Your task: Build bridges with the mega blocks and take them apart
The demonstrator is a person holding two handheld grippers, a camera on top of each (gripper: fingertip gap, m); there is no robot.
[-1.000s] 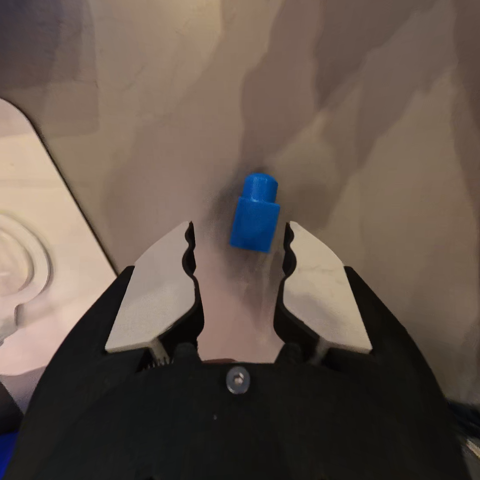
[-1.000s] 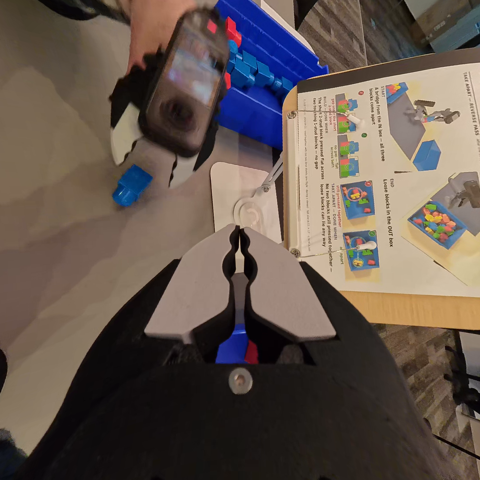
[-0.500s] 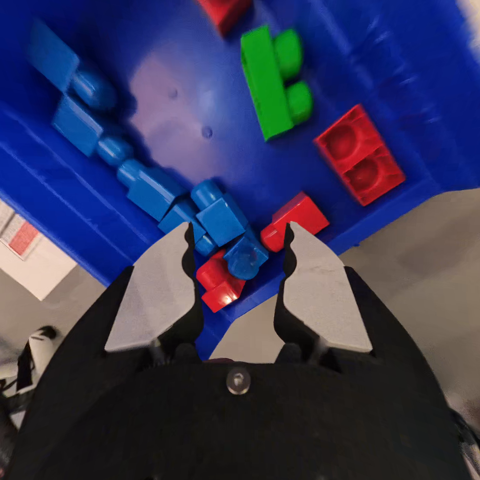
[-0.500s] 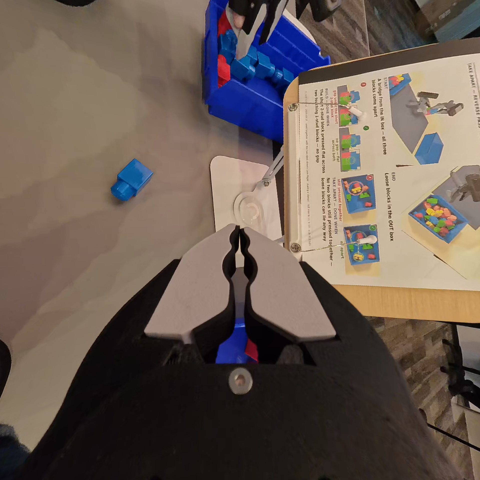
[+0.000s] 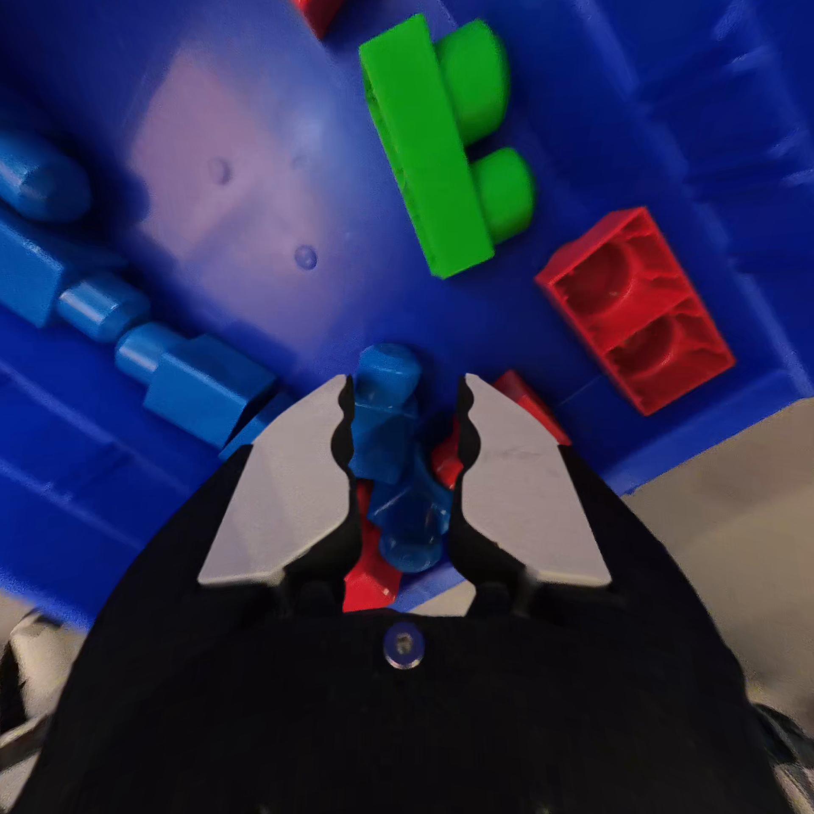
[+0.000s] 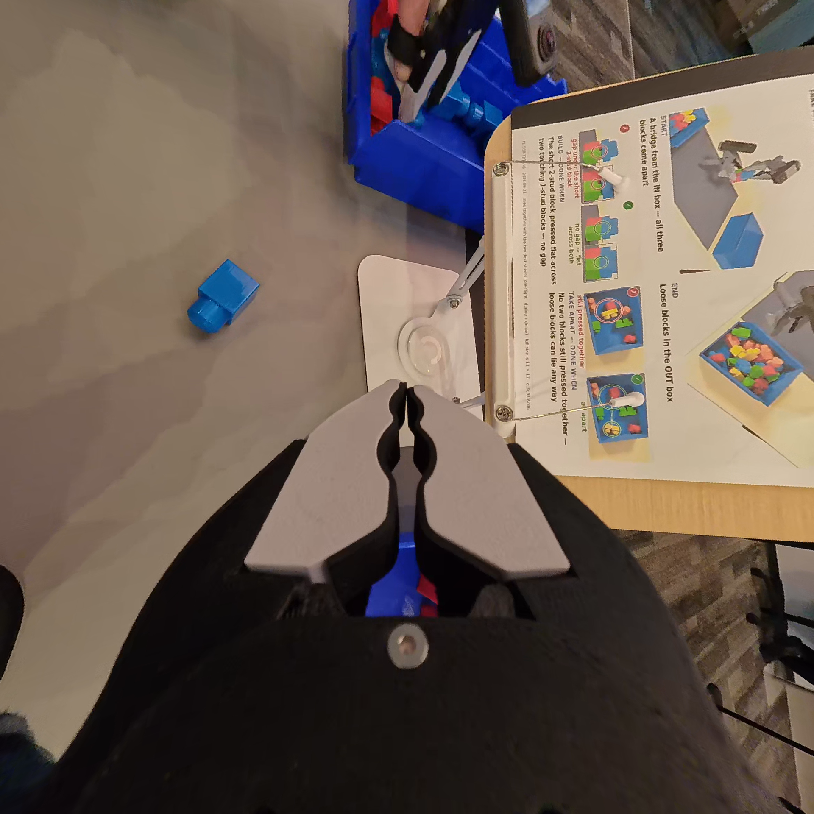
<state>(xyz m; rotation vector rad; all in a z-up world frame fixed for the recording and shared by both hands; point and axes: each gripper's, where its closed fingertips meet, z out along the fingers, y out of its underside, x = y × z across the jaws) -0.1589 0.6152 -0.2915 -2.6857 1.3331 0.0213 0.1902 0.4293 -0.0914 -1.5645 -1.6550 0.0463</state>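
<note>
Since half a second ago the left gripper (image 5: 405, 423) has been pushing deeper into the blue bin (image 5: 246, 132) and narrowing its jaws around a blue one-stud block (image 5: 383, 423) at the bin's near wall. Its left pad is lying against that block, while a gap is showing at the right pad, where a red block (image 5: 445, 458) is sitting, so nothing is being gripped firmly. Farther inside the bin a green two-stud block (image 5: 431, 149) and an upturned red two-stud block (image 5: 634, 308) are lying loose. The right gripper (image 6: 406, 396) is hovering outside the bin over the grey table (image 6: 132, 176), its jaws closed tip to tip on nothing. Another blue one-stud block (image 6: 222, 295) is lying on the table, well apart from the bin.
</note>
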